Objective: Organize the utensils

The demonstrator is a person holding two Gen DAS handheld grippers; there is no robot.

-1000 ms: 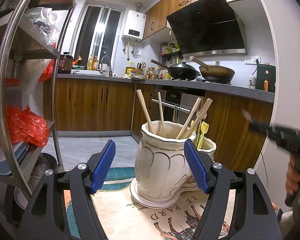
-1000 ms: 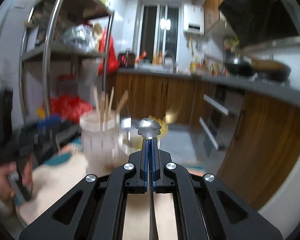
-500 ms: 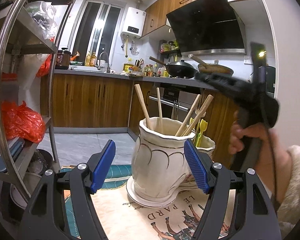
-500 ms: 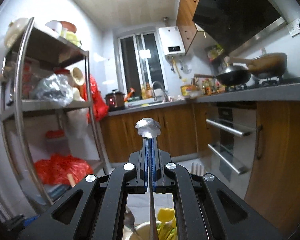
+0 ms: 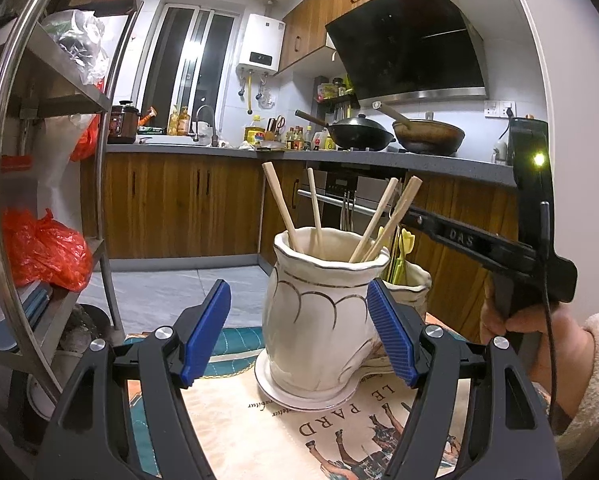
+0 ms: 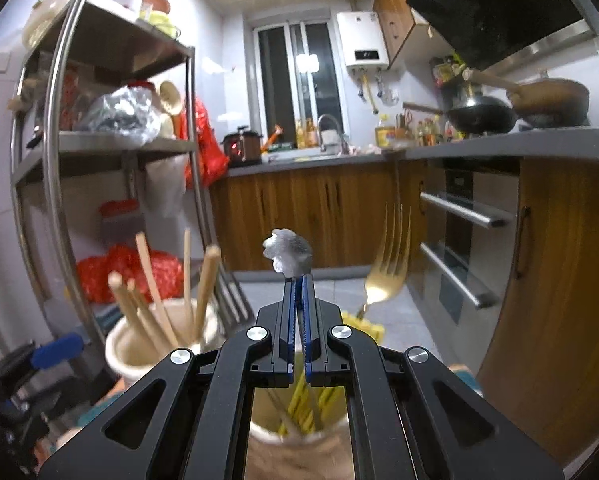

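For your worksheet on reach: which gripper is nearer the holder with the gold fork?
Right. The right gripper hovers over that holder; the left gripper flanks the chopstick vase.

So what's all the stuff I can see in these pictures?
Big holder: one, cream with dark trim, on a saucer between the left gripper's open jaws.
Wooden chopsticks: several, tan, standing in the big holder.
Small holder: one, cream, behind the big holder.
Yellow utensils: several, in the small holder.
Fork: one, gold, tines up in the small holder.
Metal utensil: one, silver, clamped in the right gripper above the small holder.
Woks: two, dark, on the counter.
Cloth: one, cream, printed, under the saucer.
Left gripper: black, blue pads, open.
Right gripper: black, shut.
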